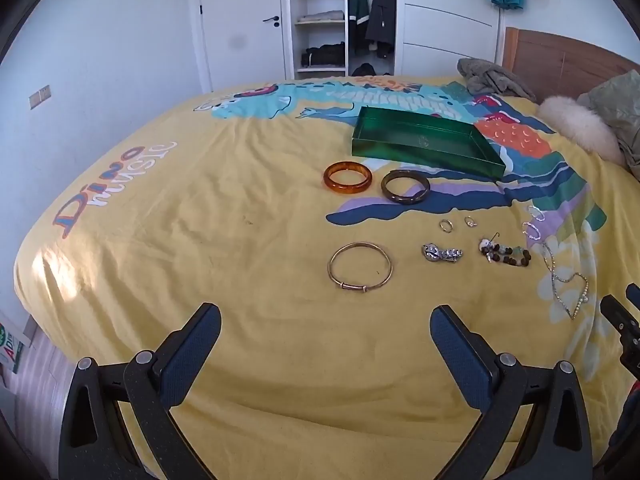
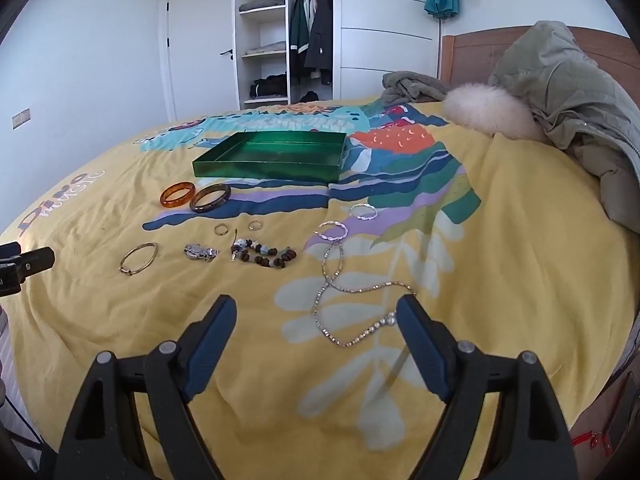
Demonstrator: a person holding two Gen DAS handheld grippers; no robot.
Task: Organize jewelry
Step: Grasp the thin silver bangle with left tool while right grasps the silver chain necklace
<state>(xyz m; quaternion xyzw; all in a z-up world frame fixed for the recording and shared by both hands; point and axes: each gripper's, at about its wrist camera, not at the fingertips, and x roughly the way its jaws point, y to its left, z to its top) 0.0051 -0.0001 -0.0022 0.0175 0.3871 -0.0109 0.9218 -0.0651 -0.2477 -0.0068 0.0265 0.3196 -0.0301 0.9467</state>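
Observation:
Jewelry lies spread on a yellow bedspread before an empty green tray. An amber bangle and a dark bangle lie nearest the tray. A thin gold bangle lies just ahead of my open left gripper. A silver brooch, a beaded bracelet, two small rings and two silver hoops lie mid-bed. A silver necklace lies right in front of my open right gripper.
A grey-green jacket with a fur trim and a grey cloth lie by the wooden headboard. An open wardrobe and a white door stand behind the bed. The bed's left edge drops to the floor.

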